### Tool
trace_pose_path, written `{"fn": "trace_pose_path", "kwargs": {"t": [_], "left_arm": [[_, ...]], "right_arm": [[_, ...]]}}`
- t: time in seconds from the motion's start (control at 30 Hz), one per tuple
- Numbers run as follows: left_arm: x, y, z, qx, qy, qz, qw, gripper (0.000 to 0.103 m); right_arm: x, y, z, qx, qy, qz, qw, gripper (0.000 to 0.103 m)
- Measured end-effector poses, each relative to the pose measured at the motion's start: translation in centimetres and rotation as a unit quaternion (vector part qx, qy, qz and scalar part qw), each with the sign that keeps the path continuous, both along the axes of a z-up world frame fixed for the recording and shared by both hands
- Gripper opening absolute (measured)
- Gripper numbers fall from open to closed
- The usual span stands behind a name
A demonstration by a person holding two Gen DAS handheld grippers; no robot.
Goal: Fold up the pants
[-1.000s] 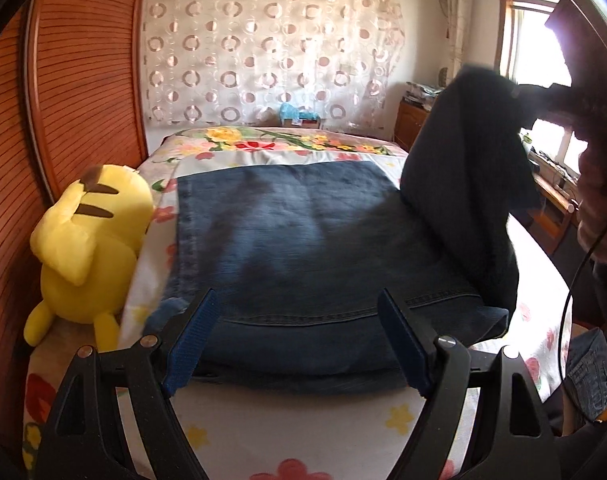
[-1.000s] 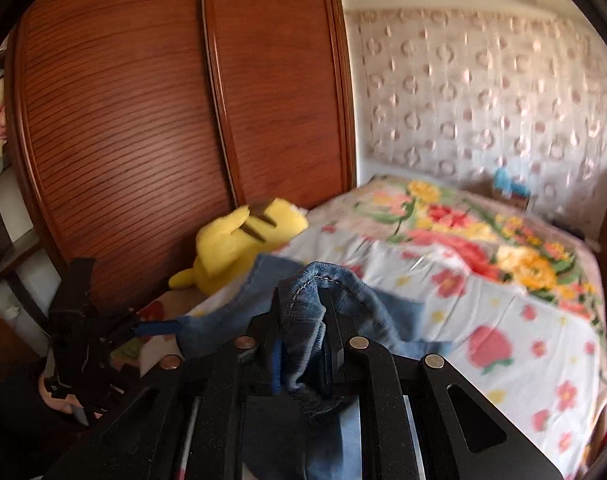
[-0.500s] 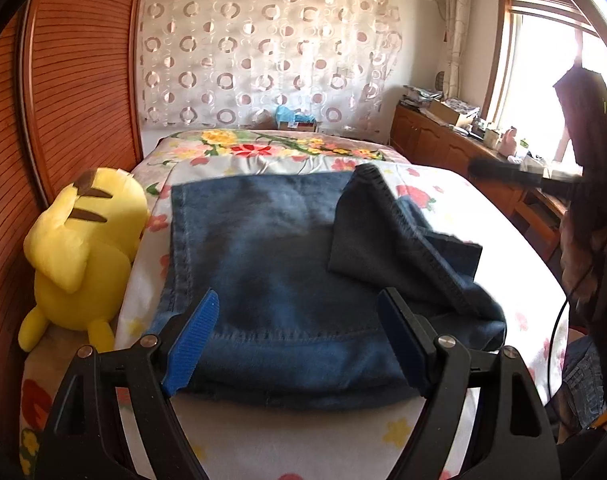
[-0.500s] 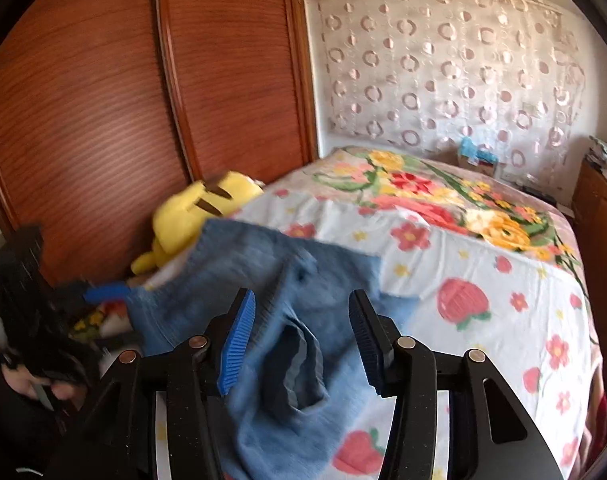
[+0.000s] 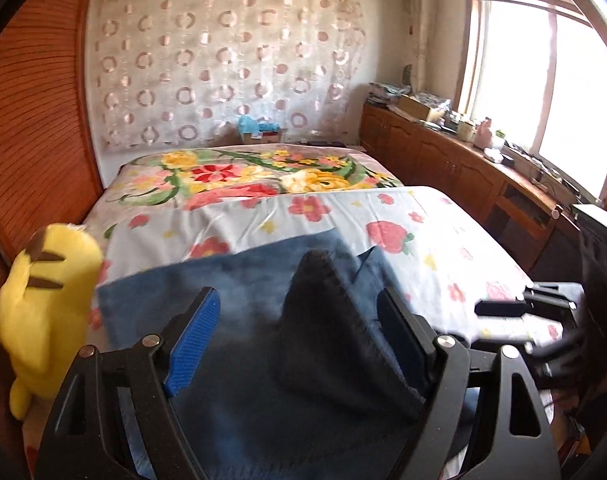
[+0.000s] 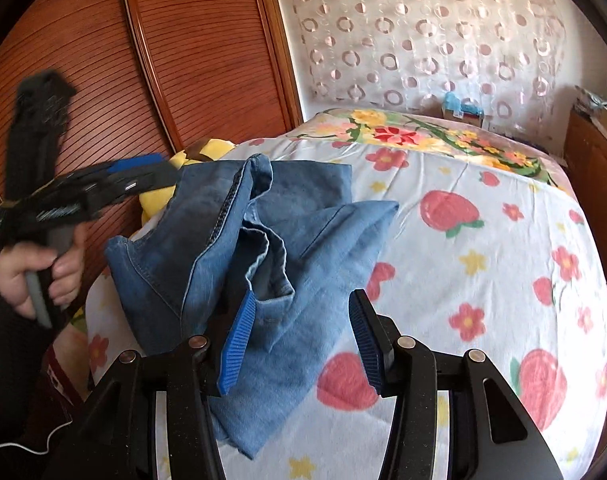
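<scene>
The blue denim pants [image 6: 239, 248] are lying crumpled on the white bed sheet printed with red strawberries and flowers [image 6: 483, 264], in the centre-left of the right wrist view, their stitched seams and a pale frayed hem folding over one another in soft ridges. The right gripper [image 6: 299, 340], black with ribbed blue pads, is hovering at the bottom of that frame; its jaws have just been opening and are standing apart, denim lying below and between them but not pinched. The left gripper [image 5: 299, 340] is filling the lower part of the left wrist view, its jaws spread wide over the blurred dark denim, gripping nothing. In the right wrist view a hand [image 6: 43, 276] at the left edge is clutching that gripper's grey handle. A plush yellow toy [image 5: 43, 312] is sitting at the left, against the ribbed reddish-brown wooden wardrobe [image 6: 183, 60].
</scene>
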State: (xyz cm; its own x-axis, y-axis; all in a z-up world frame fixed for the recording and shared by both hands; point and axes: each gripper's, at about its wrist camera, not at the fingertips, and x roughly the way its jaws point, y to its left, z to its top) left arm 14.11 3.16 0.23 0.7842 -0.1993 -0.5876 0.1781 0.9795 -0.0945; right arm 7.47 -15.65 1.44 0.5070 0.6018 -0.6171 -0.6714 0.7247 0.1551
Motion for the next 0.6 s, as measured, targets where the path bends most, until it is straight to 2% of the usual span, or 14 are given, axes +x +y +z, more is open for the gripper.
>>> {"fn": "trace_pose_path", "kwargs": {"t": [0.07, 0.1, 0.17, 0.27, 0.37, 0.4, 0.43, 0.47, 0.5, 0.57, 0.6], "left_arm": [[1.5, -0.8, 0.0, -0.001, 0.009, -0.011, 0.9999, 0.07], [2.2, -1.1, 0.0, -0.003, 0.012, -0.016, 0.9998, 0.069], [3.5, -1.7, 0.0, -0.002, 0.019, -0.022, 0.9996, 0.058], [5.1, -2.5, -0.1, 0.008, 0.028, -0.029, 0.9991, 0.051], [6.3, -2.8, -1.0, 0.021, 0.055, -0.033, 0.9977, 0.05], [6.5, -2.8, -1.3, 0.025, 0.062, -0.033, 0.9972, 0.046], [6.5, -2.8, -1.6, 0.028, 0.068, -0.034, 0.9967, 0.036], [6.4, -2.6, -1.9, 0.029, 0.073, -0.034, 0.9963, 0.033], [6.2, -2.5, -2.1, 0.03, 0.074, -0.033, 0.9962, 0.03], [5.0, -2.0, -2.1, 0.031, 0.069, -0.032, 0.9966, 0.016], [4.5, -1.8, -2.0, 0.029, 0.065, -0.031, 0.997, 0.016]], "right_arm": [[0.0, 0.0, -0.1, 0.005, 0.005, 0.002, 1.0, 0.051], [0.1, 0.1, -0.2, 0.008, 0.006, 0.004, 1.0, 0.051], [0.1, 0.1, -0.5, 0.012, 0.01, 0.008, 1.0, 0.051], [0.0, 0.3, -1.2, 0.011, 0.017, 0.014, 1.0, 0.051], [0.8, 0.5, -2.0, 0.011, 0.029, 0.024, 0.999, 0.051], [0.9, 0.6, -2.2, 0.011, 0.033, 0.027, 0.999, 0.051], [1.1, 0.8, -2.4, 0.01, 0.036, 0.03, 0.999, 0.047], [1.1, 1.0, -2.8, 0.01, 0.038, 0.034, 0.999, 0.04], [1.4, 1.3, -3.0, 0.008, 0.041, 0.039, 0.998, 0.028], [1.6, 1.2, -3.3, 0.005, 0.035, 0.045, 0.998, 0.014], [1.8, 1.2, -3.1, 0.004, 0.029, 0.047, 0.998, 0.01]]}}
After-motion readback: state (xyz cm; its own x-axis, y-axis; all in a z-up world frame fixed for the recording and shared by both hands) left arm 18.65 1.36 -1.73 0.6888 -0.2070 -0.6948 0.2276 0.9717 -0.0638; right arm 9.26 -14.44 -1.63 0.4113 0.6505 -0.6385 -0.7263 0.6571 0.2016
